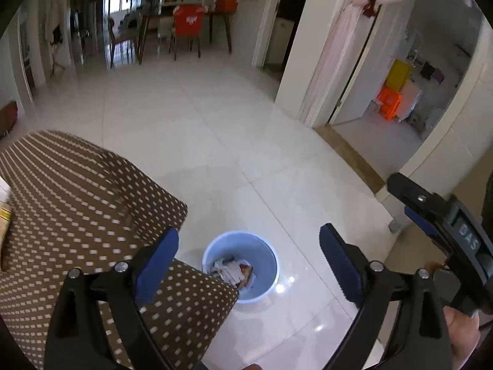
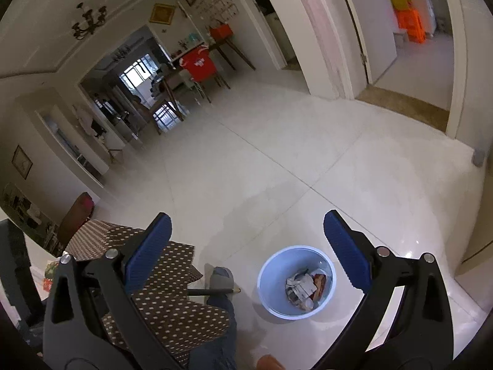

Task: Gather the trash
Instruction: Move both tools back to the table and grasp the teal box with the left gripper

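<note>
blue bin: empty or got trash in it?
Got trash. The blue bin stands upright on the floor with crumpled paper and wrappers at its bottom, well below the rim.

one legible marking: white letters "das" on the black plastic body of the right gripper (image 1: 431, 212), seen at the left wrist view's right edge. white print on a distant red cloth over a chair (image 1: 188, 20): unreadable.

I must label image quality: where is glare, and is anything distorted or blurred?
Left wrist view: glare spots on the floor beside the bin; fisheye bends the doorway. Right wrist view: bright window blown out; far room soft; dark corners.
</note>
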